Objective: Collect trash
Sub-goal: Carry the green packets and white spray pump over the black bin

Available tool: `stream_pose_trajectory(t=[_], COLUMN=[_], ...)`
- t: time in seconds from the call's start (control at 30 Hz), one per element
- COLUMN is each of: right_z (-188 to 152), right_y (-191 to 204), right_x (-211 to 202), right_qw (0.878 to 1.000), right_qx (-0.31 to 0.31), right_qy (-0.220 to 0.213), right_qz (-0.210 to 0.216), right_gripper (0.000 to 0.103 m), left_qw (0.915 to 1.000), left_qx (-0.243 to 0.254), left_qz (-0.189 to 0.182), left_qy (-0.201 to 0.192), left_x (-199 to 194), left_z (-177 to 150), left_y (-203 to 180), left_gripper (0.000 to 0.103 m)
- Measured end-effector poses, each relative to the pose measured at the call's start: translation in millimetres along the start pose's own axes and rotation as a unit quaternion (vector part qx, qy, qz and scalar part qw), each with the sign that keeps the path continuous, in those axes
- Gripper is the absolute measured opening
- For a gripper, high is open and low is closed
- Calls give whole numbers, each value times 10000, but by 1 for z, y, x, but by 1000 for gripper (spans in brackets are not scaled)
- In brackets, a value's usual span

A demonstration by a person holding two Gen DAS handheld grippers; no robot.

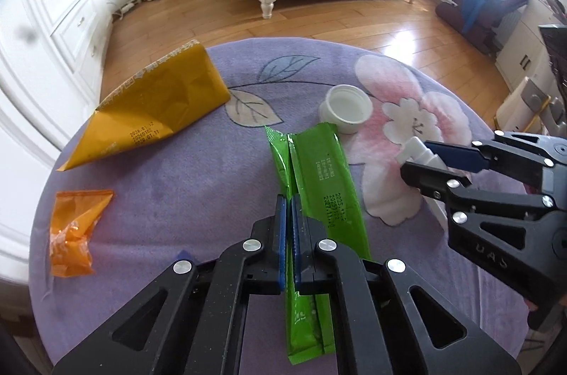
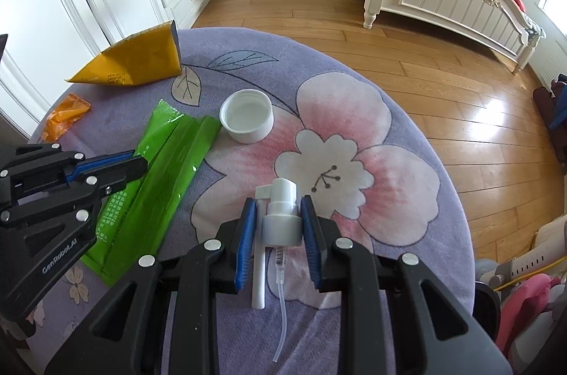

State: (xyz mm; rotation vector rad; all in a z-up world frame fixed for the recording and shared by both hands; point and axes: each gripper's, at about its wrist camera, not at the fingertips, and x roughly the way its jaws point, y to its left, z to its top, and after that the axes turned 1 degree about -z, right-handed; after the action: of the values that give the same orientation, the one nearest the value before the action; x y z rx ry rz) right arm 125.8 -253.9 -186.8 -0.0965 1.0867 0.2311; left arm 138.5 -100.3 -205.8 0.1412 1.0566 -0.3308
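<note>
both grippers are taking hold of trash on the purple flowered rug (image 2: 407, 91). the left gripper (image 1: 290, 201) is pinching the near end of the green wrapper (image 1: 319, 169), jaws nearly together on the film. to its right, the right gripper (image 2: 278, 210) is clamping the white spray pump head (image 2: 281, 215), jaws narrow on its collar. likely next: lifting both clear, leaving the white cap (image 2: 247, 121), yellow bag (image 1: 156, 106) and orange wrapper (image 1: 72, 229).

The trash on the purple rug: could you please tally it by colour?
Green: 1, green wrapper
Yellow: 1, yellow bag
Orange: 1, orange wrapper
White: 2, white cap, spray pump
Total: 5
</note>
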Motion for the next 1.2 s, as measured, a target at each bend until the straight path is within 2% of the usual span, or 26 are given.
stream_pose_trajectory(t=[0.27, 0.43, 0.7, 0.97, 1.2], right_z=[-14, -26, -65, -102, -131], right_y=[-5, -16, -67, -110, -132], right_x=[-19, -36, -72, -95, -110], right_qw=[9999, 9996, 9974, 9933, 9896], right_qx=[61, 174, 564, 941, 1211], right_qy=[-139, -220, -251, -244, -283], right_qz=[62, 3, -379, -623, -722], right_gripper=[25, 25, 25, 25, 25], left_qw=[9995, 9986, 9956, 9941, 9909], left_qx=[168, 319, 661, 865, 1135], left_qz=[-157, -252, -528, -448, -508], left_qy=[-205, -329, -397, -483, -518], left_x=[-38, -55, -57, -59, -66], left_z=[-11, -4, 0, -4, -7], left_y=[-13, -38, -98, -139, -177], left_gripper=[3, 3, 3, 3, 3])
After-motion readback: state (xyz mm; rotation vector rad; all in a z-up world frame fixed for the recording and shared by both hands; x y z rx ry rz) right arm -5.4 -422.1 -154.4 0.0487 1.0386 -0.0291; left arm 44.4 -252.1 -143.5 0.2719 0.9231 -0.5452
